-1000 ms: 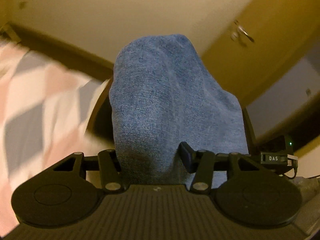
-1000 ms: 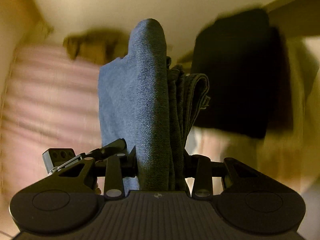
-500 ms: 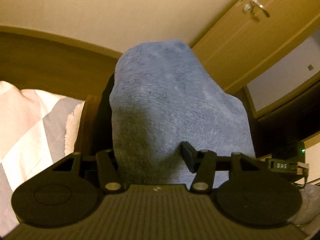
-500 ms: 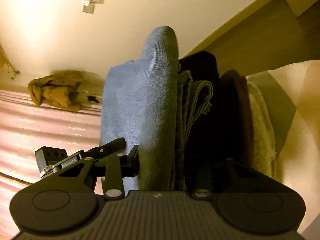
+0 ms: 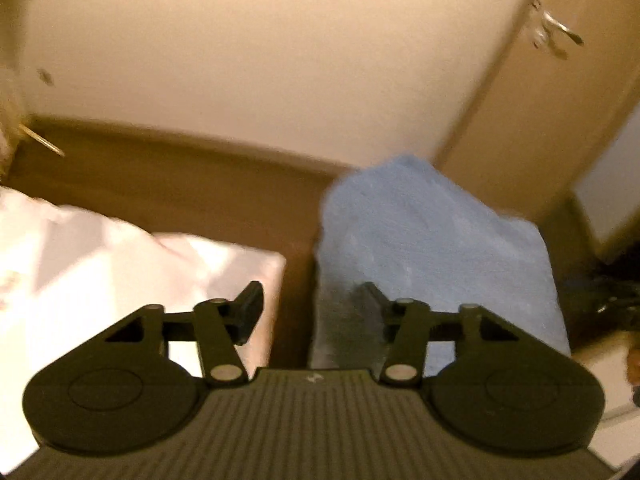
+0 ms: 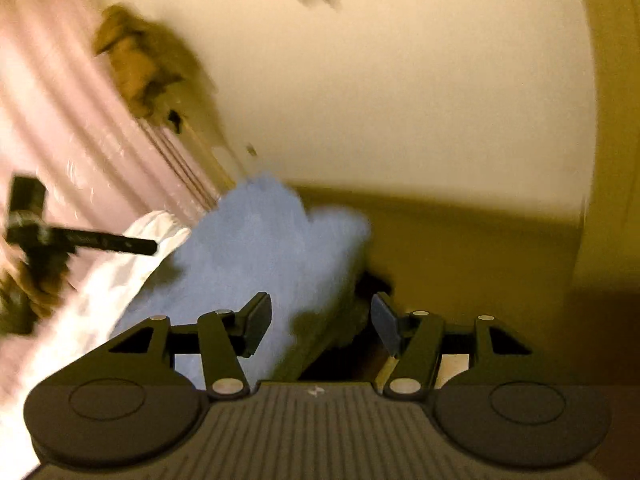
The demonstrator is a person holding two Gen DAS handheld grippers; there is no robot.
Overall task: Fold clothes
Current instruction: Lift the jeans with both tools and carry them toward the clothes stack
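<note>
Between both pairs of spread, empty fingers stands the blue folded garment [image 5: 436, 248]: ahead-right of the left gripper [image 5: 310, 308], against its right finger; ahead-left of the right gripper [image 6: 320, 318]; beside a white bed [image 5: 100, 256].

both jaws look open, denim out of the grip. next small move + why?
Probably back both grippers off. The left gripper and right gripper stand open, holding nothing, and the folded blue denim sits ahead beside the white bedding.

Spread right claw [image 6: 318, 318] before blue garment [image 6: 256, 268]
</note>
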